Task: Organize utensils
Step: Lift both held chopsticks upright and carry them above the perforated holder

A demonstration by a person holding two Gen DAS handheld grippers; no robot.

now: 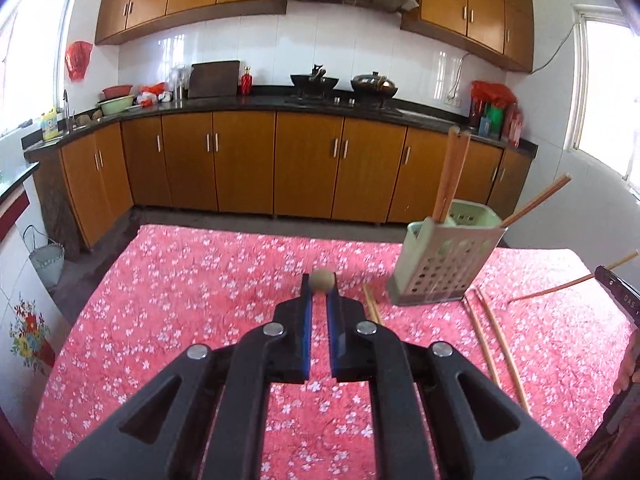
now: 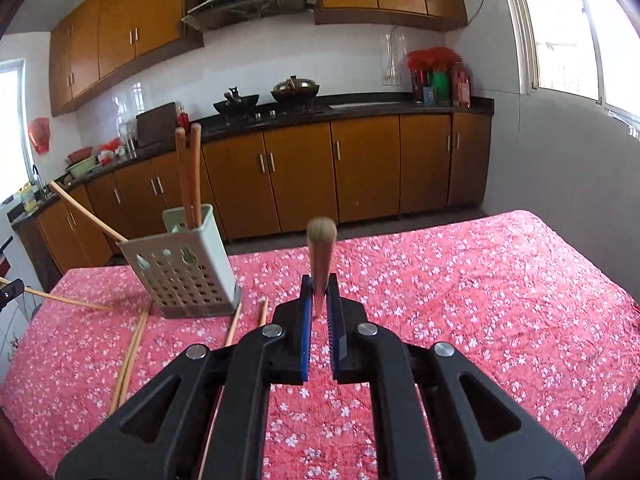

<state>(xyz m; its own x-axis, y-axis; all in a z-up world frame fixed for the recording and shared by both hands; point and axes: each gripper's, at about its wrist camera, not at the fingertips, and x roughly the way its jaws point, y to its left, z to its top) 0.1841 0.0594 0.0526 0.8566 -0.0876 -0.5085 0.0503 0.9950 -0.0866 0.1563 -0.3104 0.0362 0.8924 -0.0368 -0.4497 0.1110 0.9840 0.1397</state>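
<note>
A pale green perforated utensil holder [image 1: 444, 258] [image 2: 184, 268] stands on the pink floral tablecloth [image 1: 200, 300]. Two chopsticks [image 1: 452, 172] stand upright in it and another chopstick [image 1: 536, 202] leans out over its rim. My left gripper [image 1: 320, 292] is shut on a wooden chopstick [image 1: 321, 279], seen end-on, left of the holder. My right gripper [image 2: 320, 292] is shut on another chopstick [image 2: 321, 248], right of the holder. Several loose chopsticks [image 1: 492, 336] [image 2: 132, 344] lie on the cloth beside the holder.
The right gripper's body [image 1: 618, 292] shows at the left wrist view's right edge. Beyond the table runs a counter [image 1: 240, 104] with woks [image 1: 314, 82], bowls and bottles, and wooden cabinets [image 1: 240, 160] beneath. A bucket [image 1: 46, 260] stands on the floor at the left.
</note>
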